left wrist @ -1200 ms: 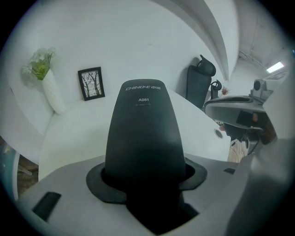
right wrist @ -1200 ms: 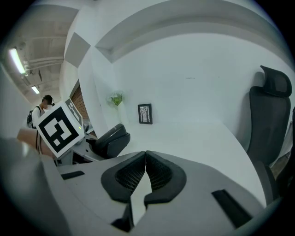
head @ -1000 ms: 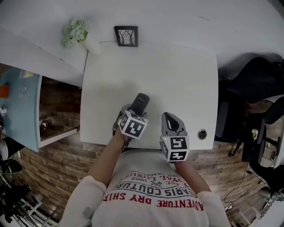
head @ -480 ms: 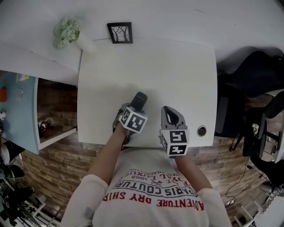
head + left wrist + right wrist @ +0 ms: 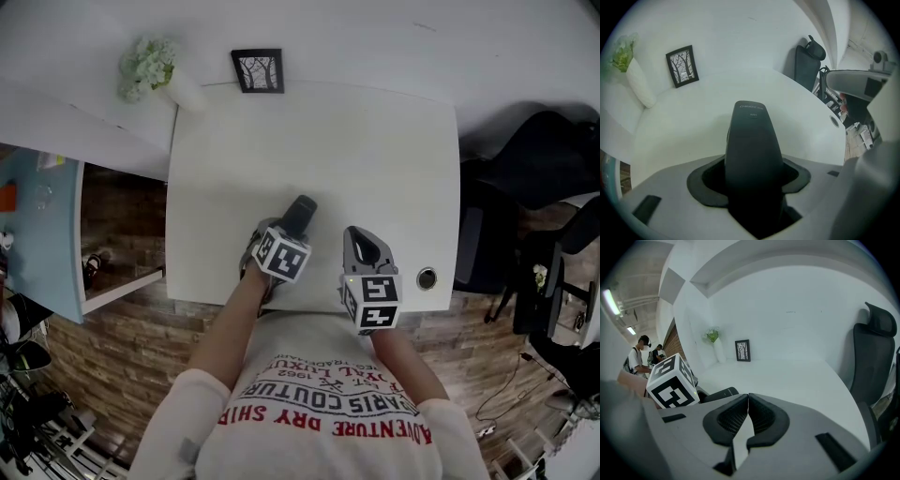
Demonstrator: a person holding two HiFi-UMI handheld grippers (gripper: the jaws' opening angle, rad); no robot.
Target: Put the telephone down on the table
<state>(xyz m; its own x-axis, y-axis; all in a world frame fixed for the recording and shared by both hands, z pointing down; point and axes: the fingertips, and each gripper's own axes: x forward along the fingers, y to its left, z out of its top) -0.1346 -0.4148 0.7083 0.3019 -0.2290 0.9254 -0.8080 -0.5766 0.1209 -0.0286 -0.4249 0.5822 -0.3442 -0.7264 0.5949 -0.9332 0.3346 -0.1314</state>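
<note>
A black telephone handset (image 5: 299, 213) stands steeply over the near part of the white table (image 5: 375, 150). My left gripper (image 5: 287, 232) is shut on its lower half. In the left gripper view the telephone (image 5: 752, 145) fills the gap between the jaws, and its far end points down at the tabletop; I cannot tell whether it touches. My right gripper (image 5: 362, 246) hovers just right of it near the table's front edge, shut with nothing in it. In the right gripper view the pads (image 5: 736, 414) meet, and the left gripper's marker cube (image 5: 670, 383) shows at the left.
A small framed picture (image 5: 258, 70) and a white vase with green flowers (image 5: 150, 66) stand at the table's far edge. A round cable hole (image 5: 427, 278) sits at the front right. A black chair (image 5: 544, 159) is to the right, a blue surface (image 5: 37, 225) to the left.
The left gripper with the telephone has come down a little toward the table and then held still. The right gripper has stayed where it was.
</note>
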